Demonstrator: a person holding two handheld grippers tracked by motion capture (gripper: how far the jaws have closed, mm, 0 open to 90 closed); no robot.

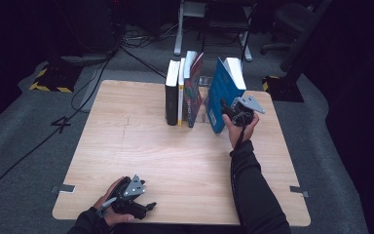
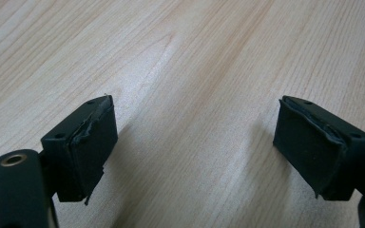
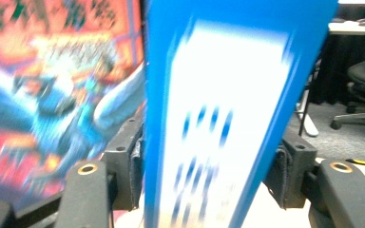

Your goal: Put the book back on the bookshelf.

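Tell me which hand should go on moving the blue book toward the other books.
Right. Its tongs already straddle the spine of the leaning blue book, beside the row of books. The left tongs stand open over bare table, far away.

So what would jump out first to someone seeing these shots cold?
The blue book, standing tilted at the table's far side with the right gripper at its spine, jaws on either side. Next, the row of upright books to its left. The left gripper rests open at the near edge.
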